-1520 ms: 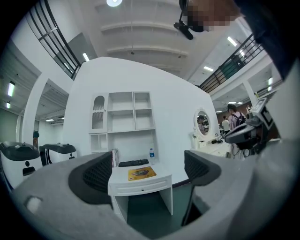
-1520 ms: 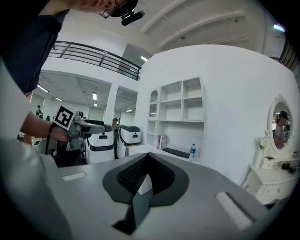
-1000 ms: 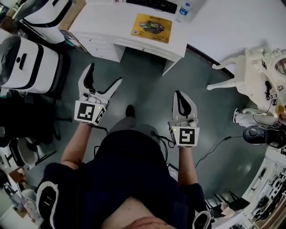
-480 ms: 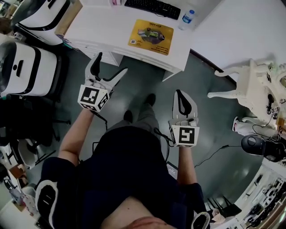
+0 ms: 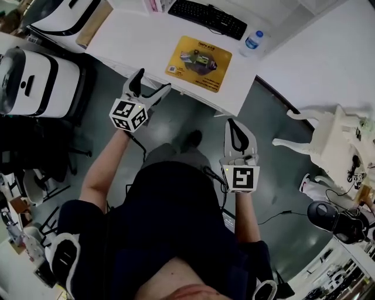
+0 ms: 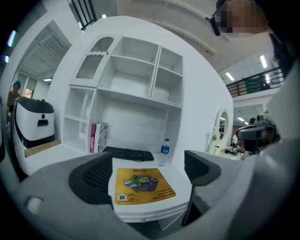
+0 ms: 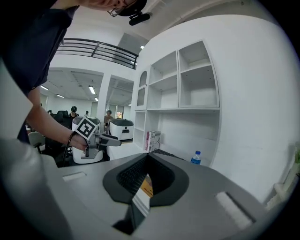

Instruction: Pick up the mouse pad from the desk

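We find the yellow mouse pad in the upper middle of the head view, lying flat on the white desk close to its front edge. A black keyboard sits behind it and a water bottle stands off its far right corner. We judge the pad thin, light and floppy. It hugs the desktop, so a jaw will hardly get under it where it lies. The near edge looks like the best place to take hold, perhaps after dragging the pad until that edge overhangs the front. Pinched at one side, it will likely droop. The left gripper hovers just short of the desk with its jaws wide apart and nothing between them; its own view frames the pad through the gap. The right gripper hangs lower in the frame, over the floor, with its jaws together and empty. As for writing, the pad carries a printed picture, a QR code at its near left corner and a few lines of print too small for us to read. The bottle's blue label is equally unreadable.
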Demonstrator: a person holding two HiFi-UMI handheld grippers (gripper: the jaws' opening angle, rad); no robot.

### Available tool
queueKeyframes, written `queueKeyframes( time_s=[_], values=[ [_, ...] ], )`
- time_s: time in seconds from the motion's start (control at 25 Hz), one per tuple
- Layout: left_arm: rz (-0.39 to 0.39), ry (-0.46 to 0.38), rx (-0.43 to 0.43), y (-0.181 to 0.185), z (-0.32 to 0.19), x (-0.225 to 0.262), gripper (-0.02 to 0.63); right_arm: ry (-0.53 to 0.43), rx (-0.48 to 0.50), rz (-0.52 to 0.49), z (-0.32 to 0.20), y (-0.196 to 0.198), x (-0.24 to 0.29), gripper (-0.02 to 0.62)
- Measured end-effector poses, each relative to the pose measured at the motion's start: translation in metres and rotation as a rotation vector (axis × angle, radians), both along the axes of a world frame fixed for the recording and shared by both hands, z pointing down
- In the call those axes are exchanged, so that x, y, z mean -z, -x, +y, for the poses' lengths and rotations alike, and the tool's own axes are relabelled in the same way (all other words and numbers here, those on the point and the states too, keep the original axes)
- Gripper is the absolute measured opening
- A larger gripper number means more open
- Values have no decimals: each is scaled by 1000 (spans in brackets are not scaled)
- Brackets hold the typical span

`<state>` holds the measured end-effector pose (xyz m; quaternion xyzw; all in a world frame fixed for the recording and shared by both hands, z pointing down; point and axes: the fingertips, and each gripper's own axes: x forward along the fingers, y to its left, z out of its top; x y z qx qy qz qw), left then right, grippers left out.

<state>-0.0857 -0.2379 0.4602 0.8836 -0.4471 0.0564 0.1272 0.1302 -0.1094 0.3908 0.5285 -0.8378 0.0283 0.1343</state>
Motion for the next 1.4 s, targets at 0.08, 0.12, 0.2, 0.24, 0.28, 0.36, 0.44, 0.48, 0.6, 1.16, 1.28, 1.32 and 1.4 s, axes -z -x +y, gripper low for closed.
queueKeyframes(
  time_s=[0.08,0.12,0.2,0.24,0.28,0.36,0.44,0.48,0.6,1.16,1.28,1.32,1.4],
  values=[
    [-2,27,10,-2,-16,-15,494,5,14,-1,-14,-6,-3,-2],
    [0,37,11,-3,-22,-22,494,13,16,-1,-19,-8,-5,-2],
    [22,71,8,-4,-32,-35,494,29,16,-5,-29,-12,-10,-2],
    [46,97,5,-4,-37,-43,494,36,15,-9,-33,-12,-12,-2],
    [74,127,3,-4,-42,-51,494,42,14,-11,-36,-13,-15,-2],
    [121,185,-4,-4,-52,-66,494,53,10,-13,-42,-12,-19,-2],
    [151,239,-17,-5,-59,-80,494,68,-1,-19,-47,-11,-20,-2],
    [167,267,-24,-7,-62,-88,494,79,-7,-25,-49,-11,-21,-2],
    [233,365,-28,-9,-72,-114,494,113,-23,-47,-54,-11,-28,-2],
    [420,699,46,3,-104,-215,494,198,-49,-60,-80,4,-52,-2],
    [459,749,58,4,-107,-226,494,206,-51,-60,-84,5,-54,-2],
    [476,765,64,4,-108,-230,494,210,-52,-61,-85,6,-55,-2],
    [506,793,75,4,-110,-235,492,214,-57,-67,-86,5,-57,-2]
  ],
)
